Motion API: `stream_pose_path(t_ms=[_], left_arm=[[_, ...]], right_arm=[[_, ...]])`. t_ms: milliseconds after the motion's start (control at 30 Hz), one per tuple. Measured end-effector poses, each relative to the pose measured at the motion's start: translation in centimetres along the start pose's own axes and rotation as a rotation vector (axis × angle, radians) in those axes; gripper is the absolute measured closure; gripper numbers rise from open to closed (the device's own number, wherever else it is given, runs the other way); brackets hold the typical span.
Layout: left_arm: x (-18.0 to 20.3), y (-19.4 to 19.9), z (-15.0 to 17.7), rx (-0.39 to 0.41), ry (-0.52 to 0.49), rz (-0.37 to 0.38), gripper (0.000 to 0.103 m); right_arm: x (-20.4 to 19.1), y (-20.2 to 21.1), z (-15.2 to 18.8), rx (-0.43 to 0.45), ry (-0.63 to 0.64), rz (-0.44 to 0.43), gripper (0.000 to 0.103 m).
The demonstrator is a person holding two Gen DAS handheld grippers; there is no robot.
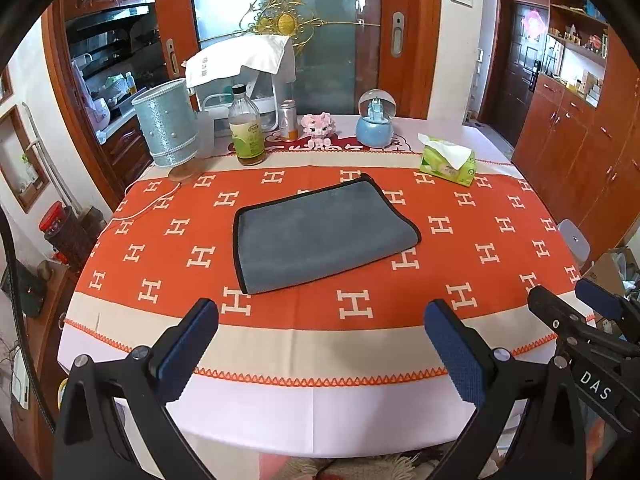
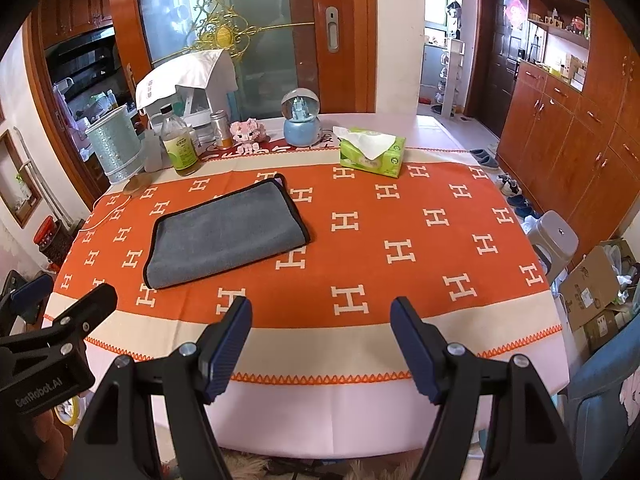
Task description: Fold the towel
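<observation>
A grey towel with black edging [image 1: 320,232] lies folded flat in the middle of the orange patterned tablecloth [image 1: 460,248]; it also shows in the right wrist view [image 2: 228,232]. My left gripper [image 1: 320,312] is open and empty, held above the table's near edge, short of the towel. My right gripper [image 2: 320,312] is open and empty, also above the near edge, to the right of the towel. The right gripper shows at the right of the left wrist view [image 1: 576,300].
Along the table's far side stand a silver-blue bin [image 1: 168,128], a bottle [image 1: 246,128], a small can [image 1: 288,120], a pink toy [image 1: 318,126], a snow globe [image 1: 376,120] and a green tissue pack [image 1: 448,160]. A stool [image 2: 556,240] and boxes [image 2: 592,292] stand at the right.
</observation>
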State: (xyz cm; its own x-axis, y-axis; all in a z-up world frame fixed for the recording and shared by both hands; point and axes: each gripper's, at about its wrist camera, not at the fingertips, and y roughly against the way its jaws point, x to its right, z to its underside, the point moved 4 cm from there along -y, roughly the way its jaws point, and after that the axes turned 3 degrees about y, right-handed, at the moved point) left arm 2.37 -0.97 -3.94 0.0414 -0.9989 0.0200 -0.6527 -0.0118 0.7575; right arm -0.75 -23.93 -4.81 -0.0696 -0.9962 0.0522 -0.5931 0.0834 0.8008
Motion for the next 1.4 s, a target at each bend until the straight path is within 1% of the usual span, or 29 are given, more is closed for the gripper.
stream_pose_path(t_ms=[1000, 1267, 1400], left_arm=[[0.1, 0.1, 0.4, -0.007, -0.001, 0.003, 0.001], [0.5, 0.0, 1.1, -0.017, 0.007, 0.015, 0.001], [0.4, -0.1, 0.9, -0.022, 0.011, 0.021, 0.001]], right_arm=[[-0.5, 0.6, -0.2, 0.016, 0.026, 0.017, 0.031], [-0.5, 0.6, -0.2, 0.016, 0.027, 0.017, 0.031], [-0.5, 0.6, -0.2, 0.016, 0.028, 0.016, 0.031]])
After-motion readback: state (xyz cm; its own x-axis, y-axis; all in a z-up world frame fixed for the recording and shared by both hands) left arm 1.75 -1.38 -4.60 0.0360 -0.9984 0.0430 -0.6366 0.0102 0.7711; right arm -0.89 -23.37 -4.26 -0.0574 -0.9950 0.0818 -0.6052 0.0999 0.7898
